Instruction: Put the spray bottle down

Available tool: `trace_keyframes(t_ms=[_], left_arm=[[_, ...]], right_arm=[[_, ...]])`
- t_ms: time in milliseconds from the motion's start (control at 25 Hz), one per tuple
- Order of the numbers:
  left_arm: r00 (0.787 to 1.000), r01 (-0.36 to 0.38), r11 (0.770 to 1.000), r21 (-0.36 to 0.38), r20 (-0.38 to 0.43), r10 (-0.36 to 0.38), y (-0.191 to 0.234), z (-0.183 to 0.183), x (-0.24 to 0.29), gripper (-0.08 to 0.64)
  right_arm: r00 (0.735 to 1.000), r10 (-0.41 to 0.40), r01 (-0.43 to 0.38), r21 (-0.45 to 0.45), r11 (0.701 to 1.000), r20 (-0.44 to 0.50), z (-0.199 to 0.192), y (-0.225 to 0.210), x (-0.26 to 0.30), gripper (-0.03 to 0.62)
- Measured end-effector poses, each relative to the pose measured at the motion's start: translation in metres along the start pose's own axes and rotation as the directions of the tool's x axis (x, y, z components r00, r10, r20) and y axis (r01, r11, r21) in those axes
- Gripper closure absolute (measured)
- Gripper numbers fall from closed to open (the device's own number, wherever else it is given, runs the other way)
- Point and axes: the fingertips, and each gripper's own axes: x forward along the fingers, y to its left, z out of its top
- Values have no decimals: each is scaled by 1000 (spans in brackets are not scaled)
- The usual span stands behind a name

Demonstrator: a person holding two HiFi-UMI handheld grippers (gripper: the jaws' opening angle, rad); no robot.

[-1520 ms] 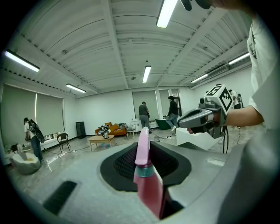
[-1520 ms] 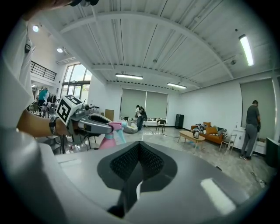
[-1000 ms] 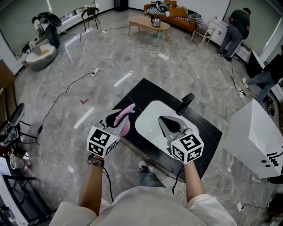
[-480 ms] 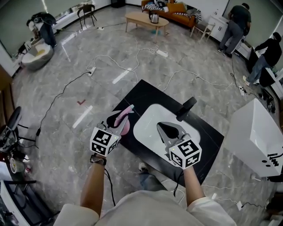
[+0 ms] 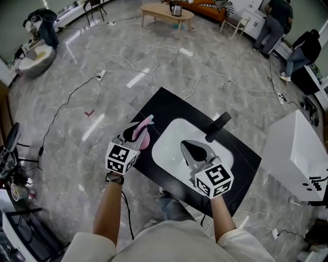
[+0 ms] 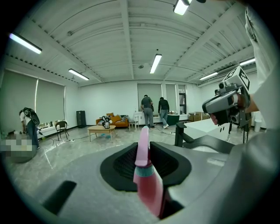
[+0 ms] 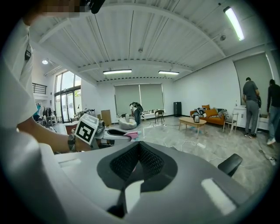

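A pink spray bottle (image 5: pixel 145 139) sits clamped in my left gripper (image 5: pixel 133 135), its nozzle pointing forward and up over the left edge of the black table (image 5: pixel 165 104). In the left gripper view the bottle (image 6: pixel 148 188) fills the gap between the jaws. My right gripper (image 5: pixel 194 149) hovers over the white basin (image 5: pixel 171 140) with its jaws shut and nothing in them. In the right gripper view its pads (image 7: pixel 131 162) meet, and the bottle (image 7: pixel 131 136) shows at the left.
A black faucet (image 5: pixel 217 126) stands at the basin's far side. A white box (image 5: pixel 297 156) is to the right. Cables (image 5: pixel 154 61) run across the grey floor. Two people (image 5: pixel 287 30) stand at the far right, with a wooden table (image 5: pixel 166 11) at the back.
Both grippers have moved a little forward and down over the table. The left one keeps its hold on the pink bottle, and the right stays shut.
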Motion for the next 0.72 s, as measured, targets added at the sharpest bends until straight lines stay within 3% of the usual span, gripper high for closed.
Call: trace_keyframes(t_ms=[720], left_arm=[[999,-24,998,-54,42,27,27,-28,63,466]], right_arm=[[999,-32,33,27,999,-43,-23,-18,9,585]])
